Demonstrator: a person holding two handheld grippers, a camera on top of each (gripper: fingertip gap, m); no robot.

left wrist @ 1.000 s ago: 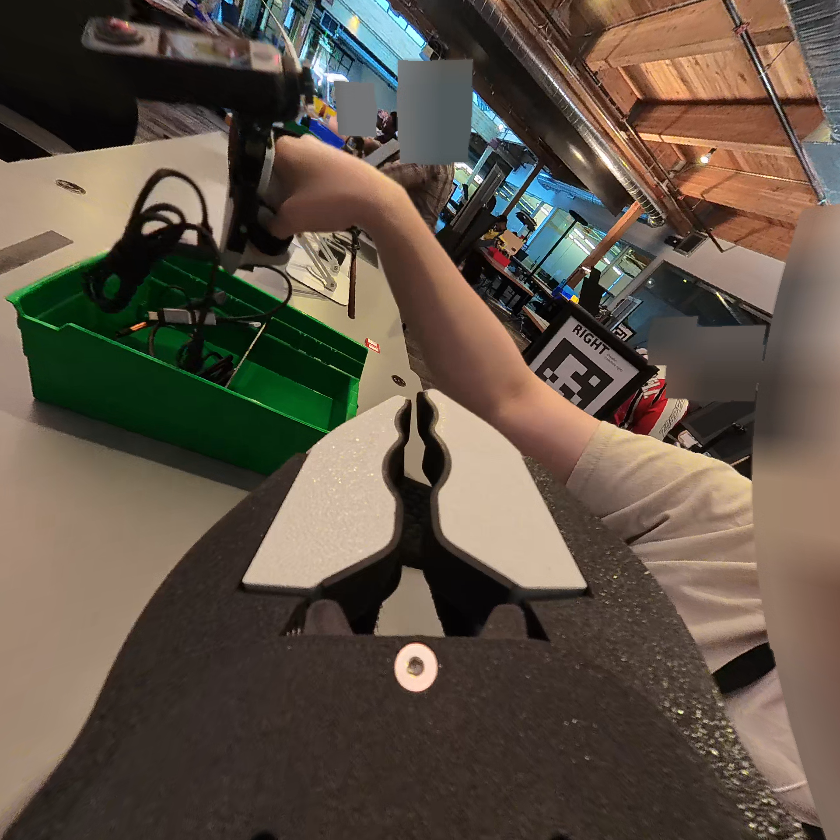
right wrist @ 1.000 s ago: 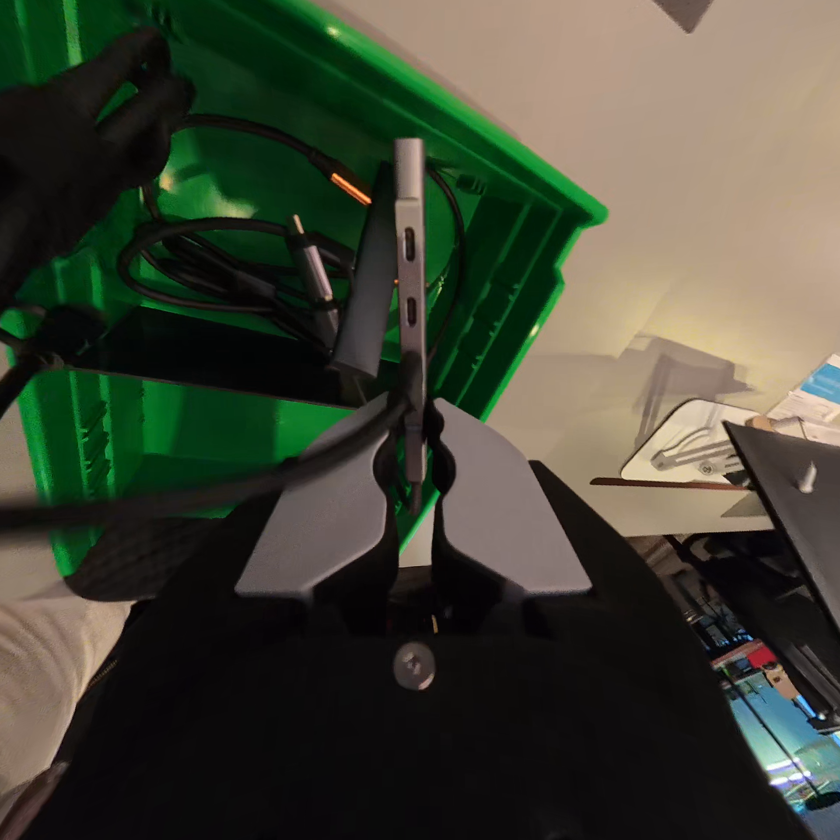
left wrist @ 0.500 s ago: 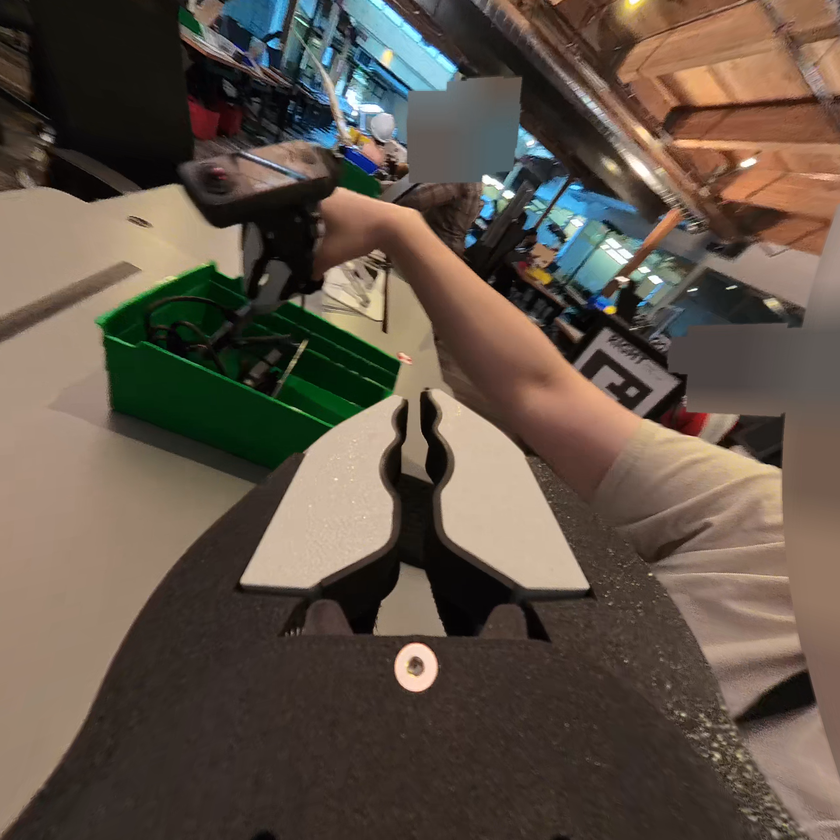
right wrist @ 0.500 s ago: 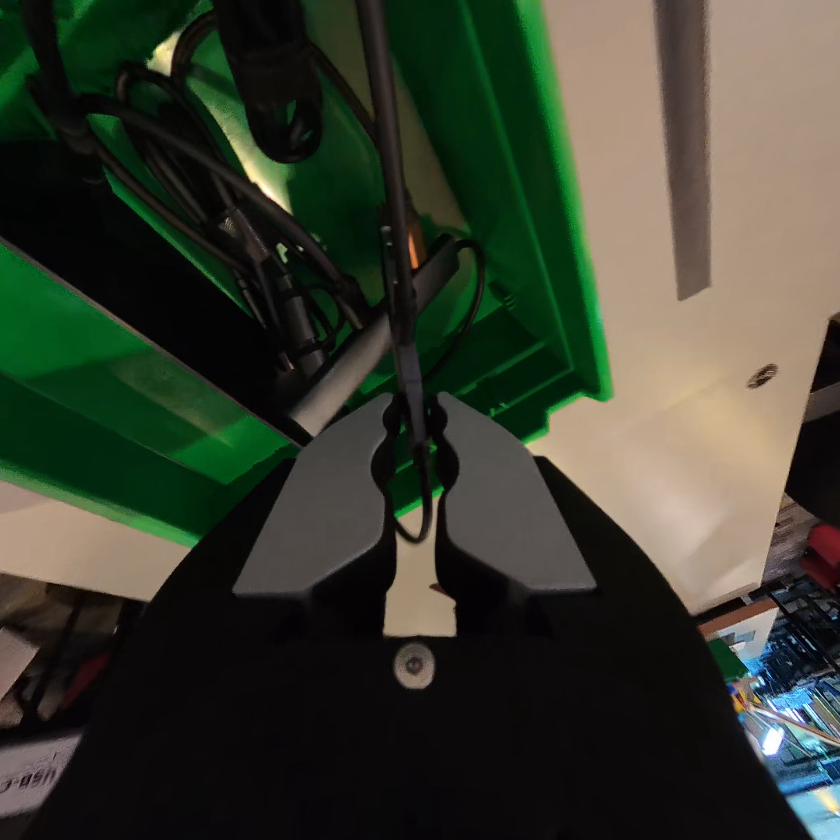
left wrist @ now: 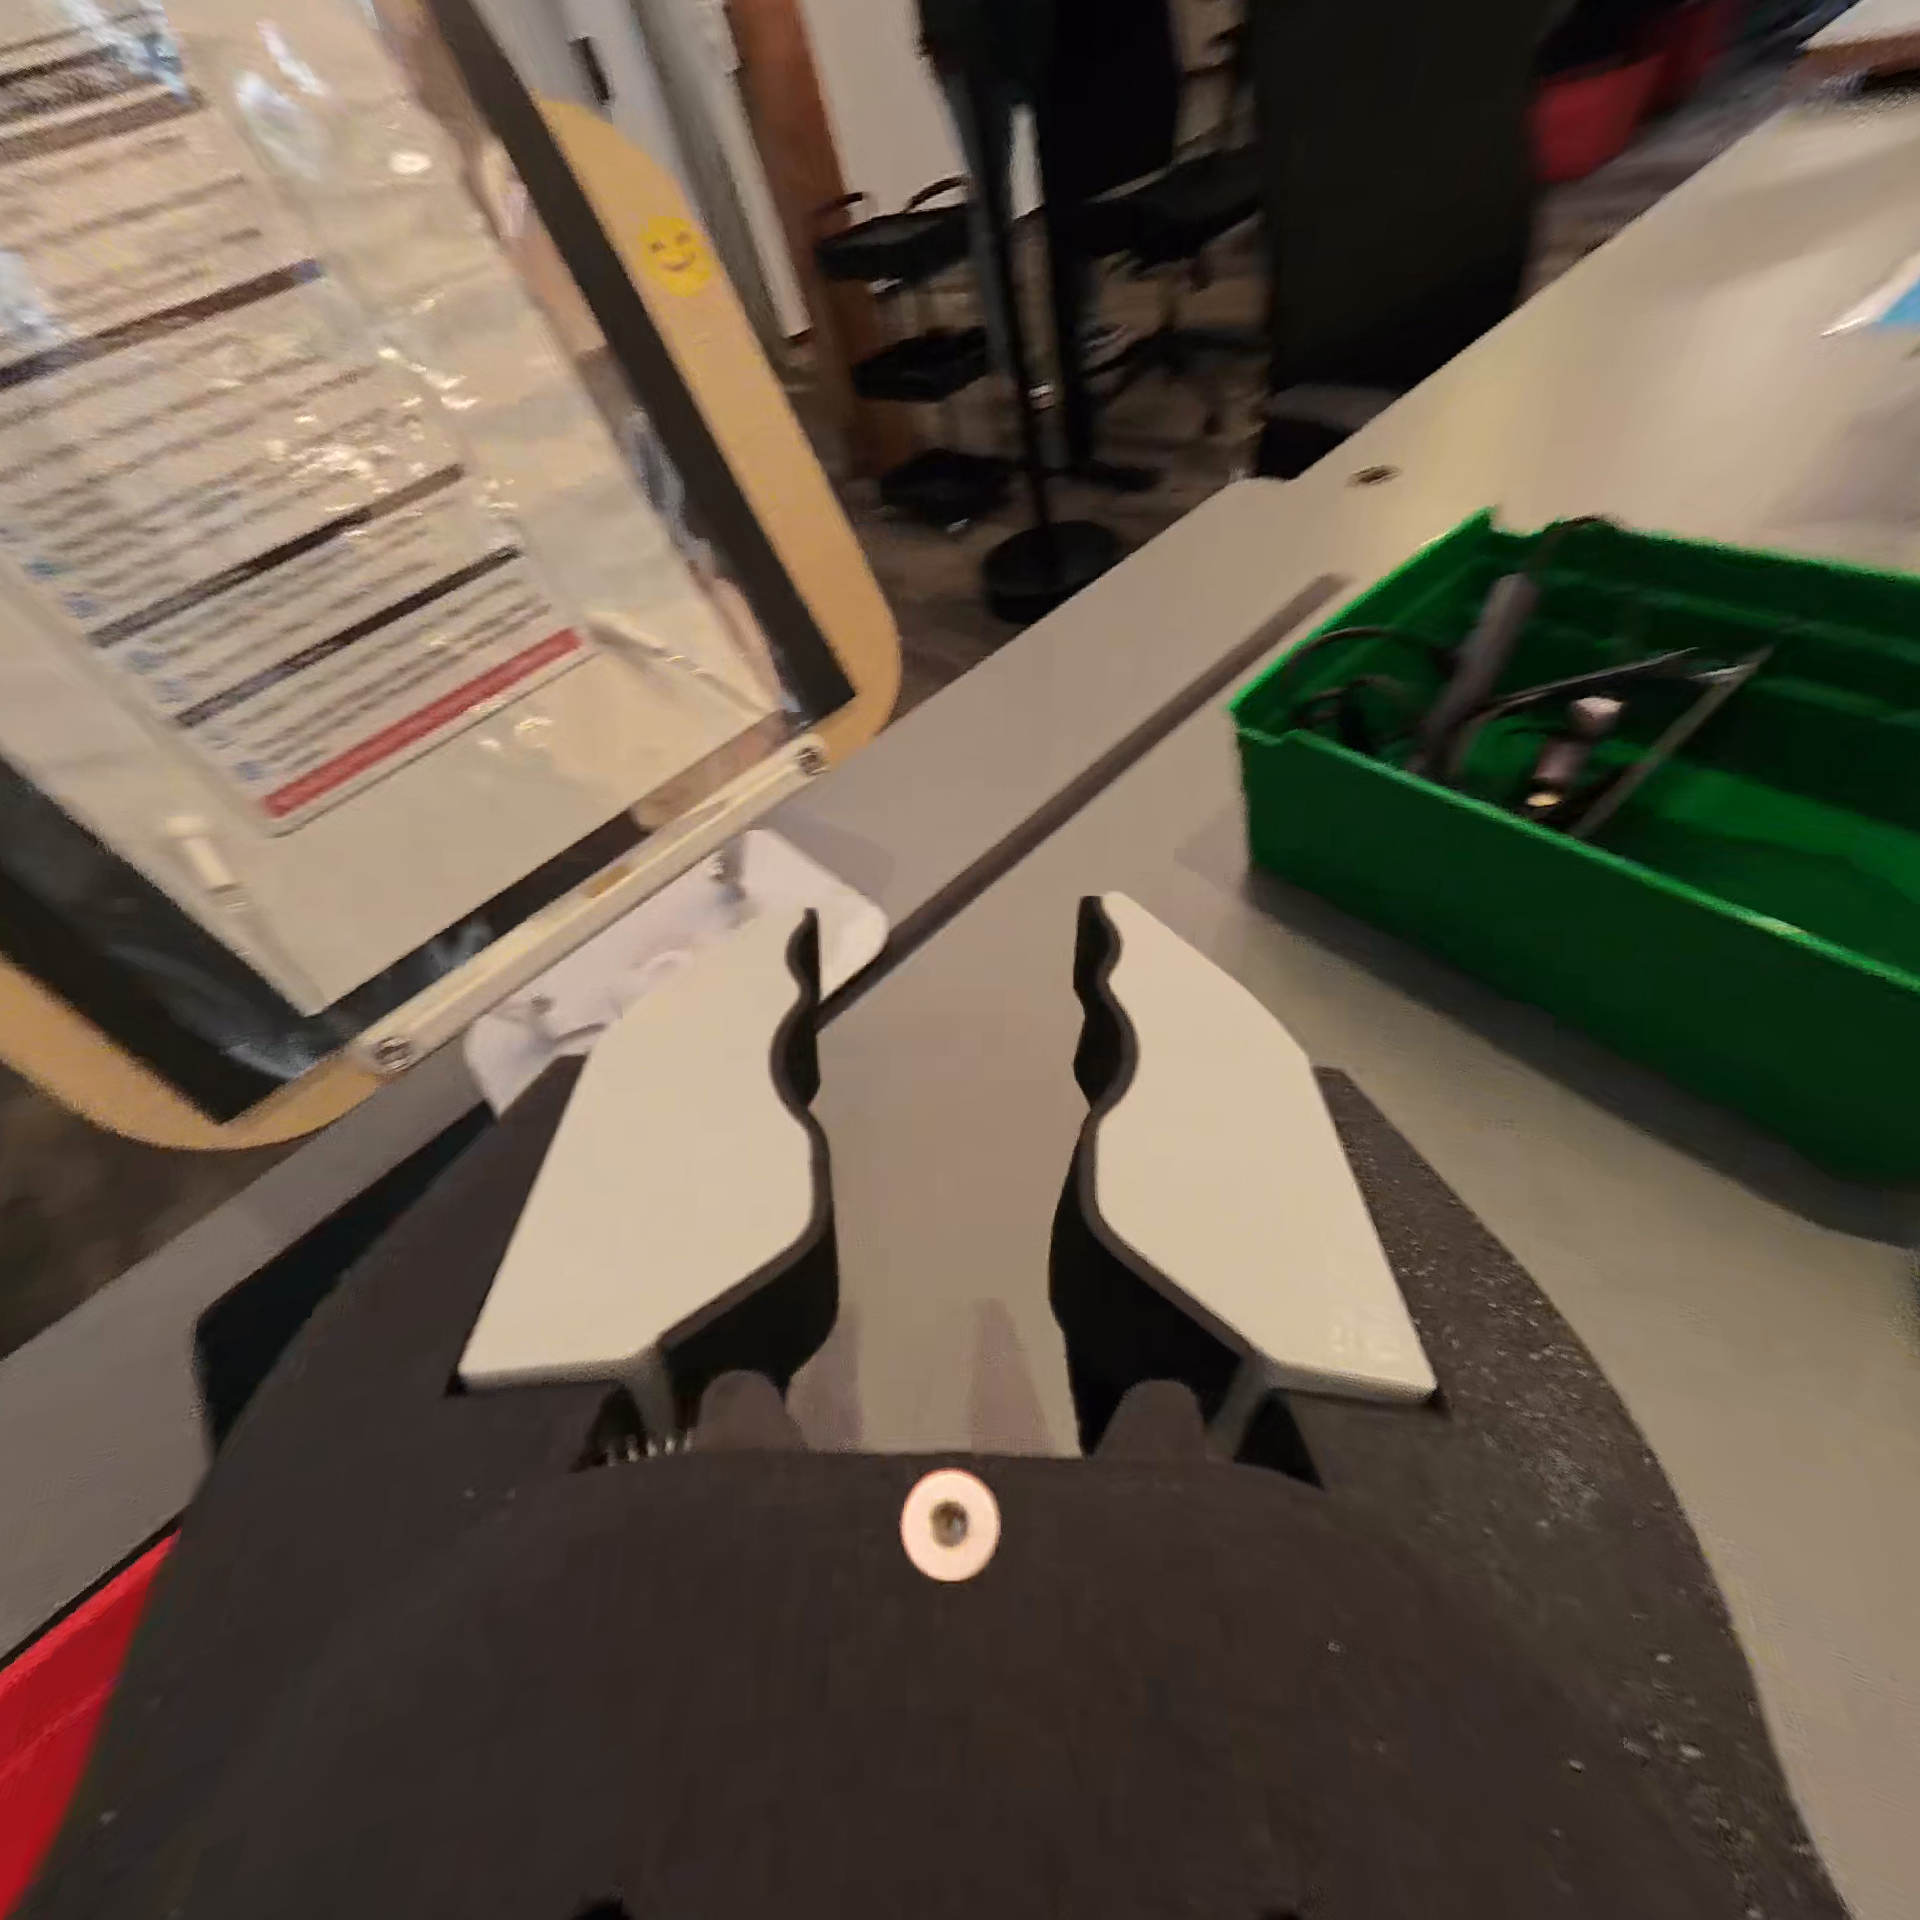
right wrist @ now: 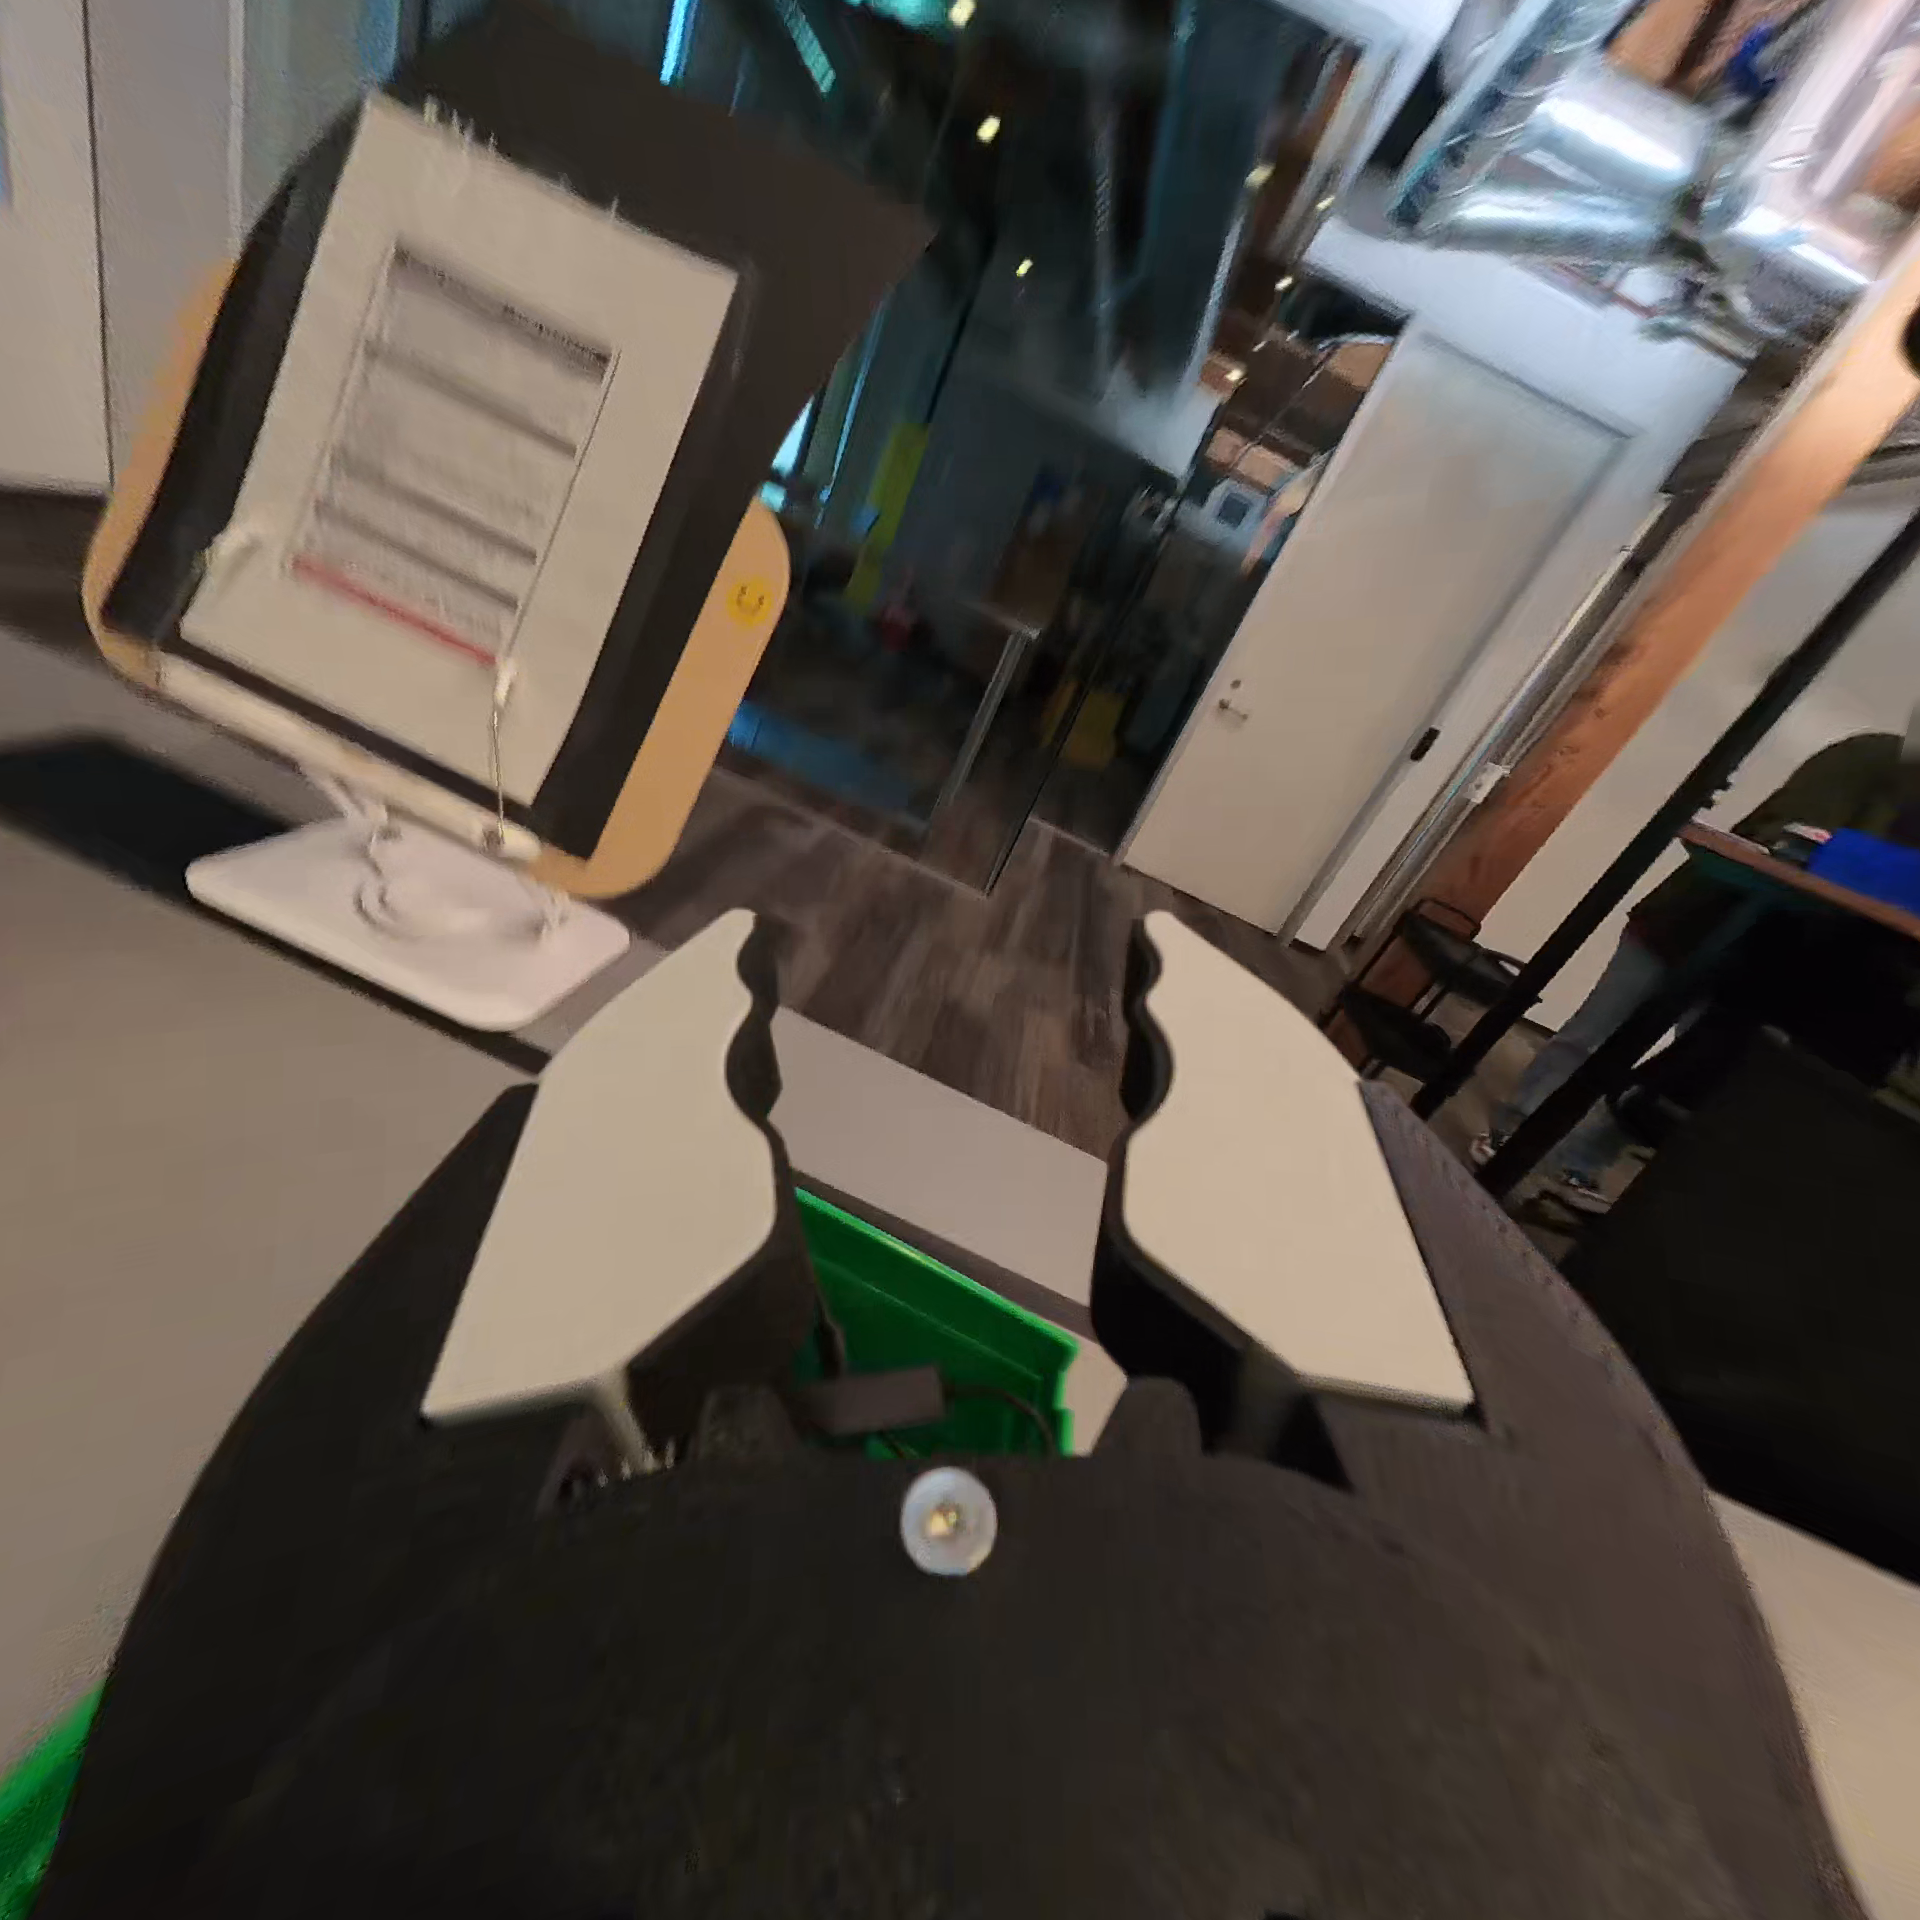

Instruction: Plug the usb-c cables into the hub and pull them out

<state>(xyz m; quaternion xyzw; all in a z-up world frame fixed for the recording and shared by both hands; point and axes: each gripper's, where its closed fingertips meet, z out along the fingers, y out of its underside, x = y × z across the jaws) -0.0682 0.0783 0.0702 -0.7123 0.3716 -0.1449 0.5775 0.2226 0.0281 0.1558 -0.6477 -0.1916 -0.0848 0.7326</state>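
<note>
The grey table [left wrist: 1621, 343] carries a framed board [left wrist: 343, 499] on a white stand, and a green bin [left wrist: 1558, 914] to its right. In the bin lie the black cables [left wrist: 1475, 686] (the hub is not clear to see among them). The left gripper [left wrist: 945, 935] is spread apart and empty over the table. The right gripper [right wrist: 945, 956] is also spread apart and empty, above the bin.

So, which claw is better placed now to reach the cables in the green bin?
Probably right. The right claw hangs open directly over the green bin; the left claw, also open, stays beside the bin, over bare table.
</note>
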